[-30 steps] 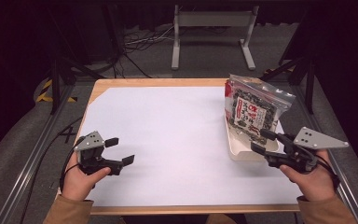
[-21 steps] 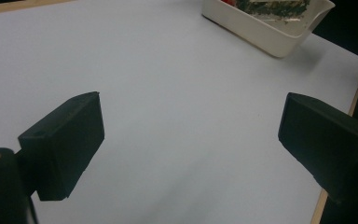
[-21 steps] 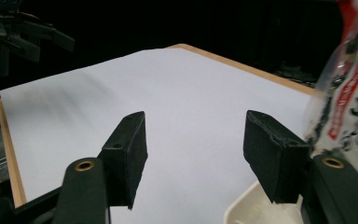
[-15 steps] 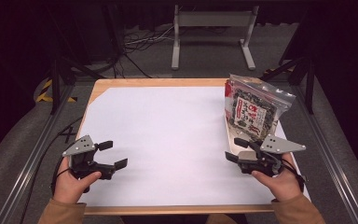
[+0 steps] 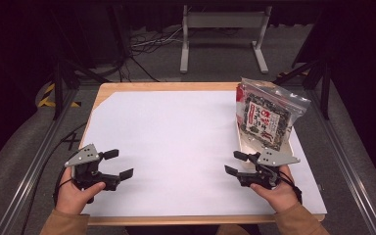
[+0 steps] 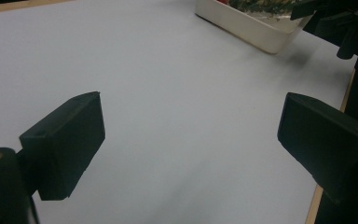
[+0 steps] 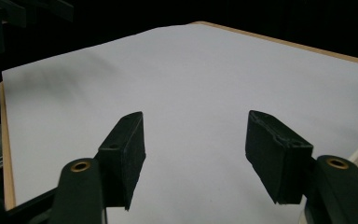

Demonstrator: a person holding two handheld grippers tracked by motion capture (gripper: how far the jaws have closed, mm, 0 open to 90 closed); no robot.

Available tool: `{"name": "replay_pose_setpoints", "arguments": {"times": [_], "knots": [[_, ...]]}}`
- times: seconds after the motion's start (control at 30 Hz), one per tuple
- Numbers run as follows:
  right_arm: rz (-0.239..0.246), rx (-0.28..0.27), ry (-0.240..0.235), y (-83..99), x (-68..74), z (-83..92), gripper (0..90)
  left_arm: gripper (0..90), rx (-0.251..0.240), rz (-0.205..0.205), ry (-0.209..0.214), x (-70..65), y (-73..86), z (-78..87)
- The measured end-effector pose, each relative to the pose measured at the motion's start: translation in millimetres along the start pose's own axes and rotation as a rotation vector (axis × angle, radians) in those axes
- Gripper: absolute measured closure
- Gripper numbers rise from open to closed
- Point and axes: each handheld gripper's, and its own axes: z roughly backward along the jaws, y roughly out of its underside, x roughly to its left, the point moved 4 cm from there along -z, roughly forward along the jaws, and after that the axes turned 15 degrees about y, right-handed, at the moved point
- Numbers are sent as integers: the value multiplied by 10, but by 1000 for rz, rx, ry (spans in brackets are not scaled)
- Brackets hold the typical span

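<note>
A printed snack pack in a clear zip bag (image 5: 267, 115) stands in a white tray (image 5: 290, 145) at the table's right side. My right gripper (image 5: 233, 162) sits low over the white sheet (image 5: 176, 127), just near-left of the tray and pointing left. It is open; its jaws have just been opening, with nothing between them (image 7: 196, 154). My left gripper (image 5: 119, 163) rests near the front left of the sheet and points right. It is open and empty (image 6: 193, 140). The tray's rim (image 6: 247, 28) and my right gripper (image 6: 345, 23) appear far off in the left gripper view.
The sheet covers most of the wooden tabletop (image 5: 166, 86). Metal rails (image 5: 34, 161) run along both sides of the table. A white stand (image 5: 223, 22) and cables lie on the floor beyond the far edge.
My right hand has come down and moved left, away from the tray's near end, to rest low over the sheet. The left hand has barely shifted.
</note>
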Motion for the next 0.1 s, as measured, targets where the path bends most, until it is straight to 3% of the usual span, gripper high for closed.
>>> {"name": "replay_pose_setpoints", "arguments": {"times": [0.1], "knots": [[-1, -3, 5, 6, -4, -2, 367, 80, 8, -1, 3, 2, 11, 0]]}}
